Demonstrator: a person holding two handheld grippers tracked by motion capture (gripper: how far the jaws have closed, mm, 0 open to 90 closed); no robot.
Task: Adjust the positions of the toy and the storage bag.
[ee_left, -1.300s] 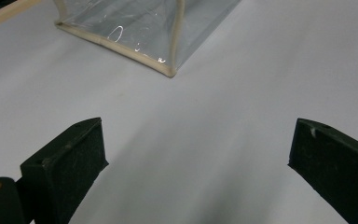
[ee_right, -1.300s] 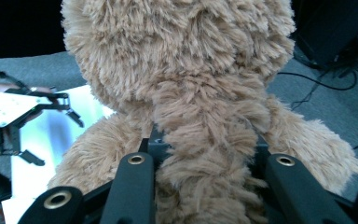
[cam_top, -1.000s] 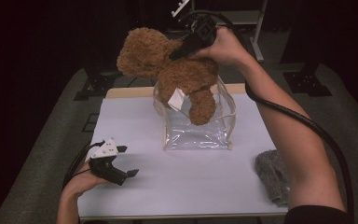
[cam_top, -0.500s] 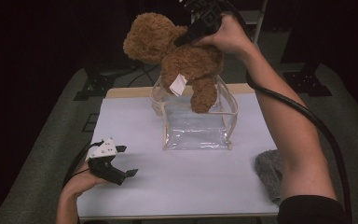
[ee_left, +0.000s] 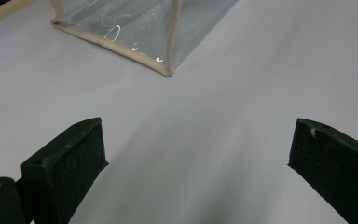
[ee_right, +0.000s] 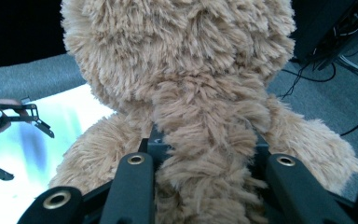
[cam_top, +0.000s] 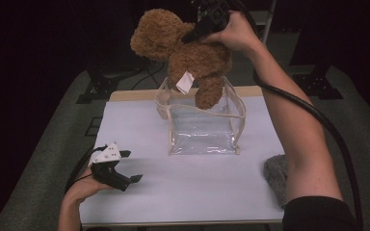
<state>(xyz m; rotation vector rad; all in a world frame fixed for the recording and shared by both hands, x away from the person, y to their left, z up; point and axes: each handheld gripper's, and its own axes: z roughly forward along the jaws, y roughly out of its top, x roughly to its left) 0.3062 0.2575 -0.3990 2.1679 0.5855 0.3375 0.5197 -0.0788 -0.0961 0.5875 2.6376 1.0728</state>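
Your left gripper (cam_top: 125, 175) rests near the front left corner of the table (cam_top: 197, 192), jaws spread wide with nothing between them. Leave it parked there, or bring it up to steady the near wall of the clear pouch (cam_top: 204, 130) if the opening sags.

The clear pouch stands open toward the back edge of the table, at about the middle. The teddy bear (cam_top: 188, 60) hangs above its mouth, tilted, with one leg dipping past the rim.

Your right gripper (cam_top: 197, 33) is clamped on the bear's plush body; the right gripper view shows fur bunched between the jaws. To finish the placement well, centre the bear over the opening, lower it legs first, and tuck the head inside the rim before you let go.

A white tag (cam_top: 185, 83) hangs from the bear's side. Any printing on it is too small to read. No other brand or lettering can be made out.
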